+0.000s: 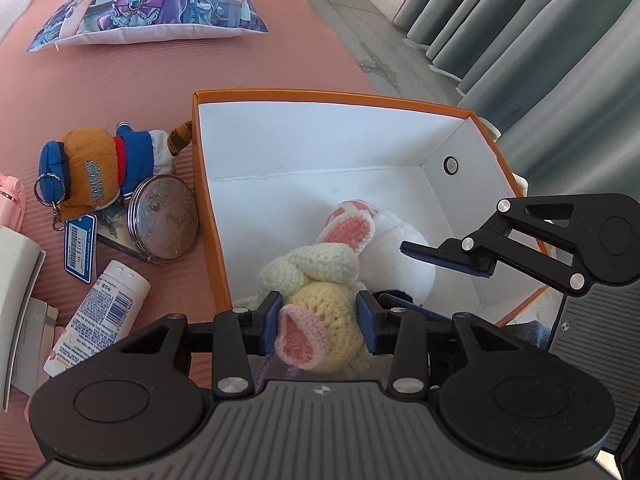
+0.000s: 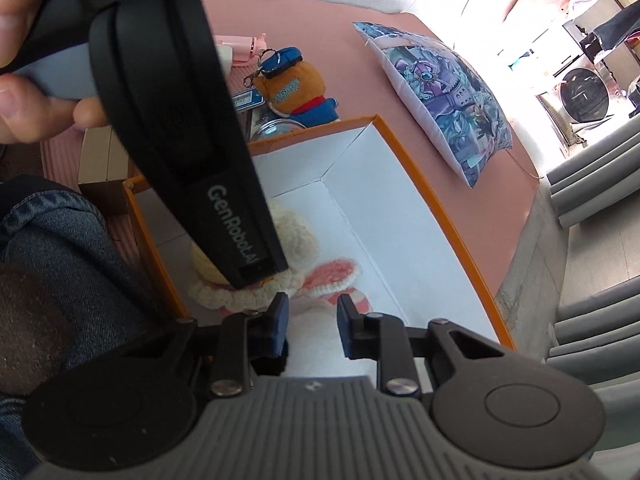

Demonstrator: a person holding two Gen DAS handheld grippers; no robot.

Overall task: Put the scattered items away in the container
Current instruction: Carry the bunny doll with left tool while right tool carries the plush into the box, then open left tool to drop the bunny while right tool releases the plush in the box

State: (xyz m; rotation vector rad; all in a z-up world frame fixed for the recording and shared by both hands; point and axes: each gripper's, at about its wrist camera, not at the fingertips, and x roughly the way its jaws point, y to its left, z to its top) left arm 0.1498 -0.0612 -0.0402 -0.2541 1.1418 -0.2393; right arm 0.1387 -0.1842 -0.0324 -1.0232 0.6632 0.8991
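Observation:
An orange box (image 1: pixel 320 94) with white walls stands on the pink mat. My left gripper (image 1: pixel 320 320) reaches into it, shut on a yellow crochet toy (image 1: pixel 332 300) with a pink ear. Behind the toy a white plush with pink ears (image 1: pixel 400 228) lies on the box floor. My right gripper (image 1: pixel 396 272) comes in from the right over that plush. In the right wrist view its pads (image 2: pixel 280 320) stand a narrow gap apart with the white plush (image 2: pixel 312 344) showing between them; whether they press on it I cannot tell. The left tool's black housing (image 2: pixel 180 120), held by a hand, hides most of the yellow toy.
Left of the box lie a bear keychain plush (image 1: pixel 100 168), a round tin (image 1: pixel 164 216), a white tube (image 1: pixel 96 312) and a pink item (image 1: pixel 10 196). A printed pillow (image 1: pixel 152 0) sits far back. Grey curtains (image 1: pixel 520 20) hang right. A jeans-clad leg (image 2: pixel 60 240) is beside the box.

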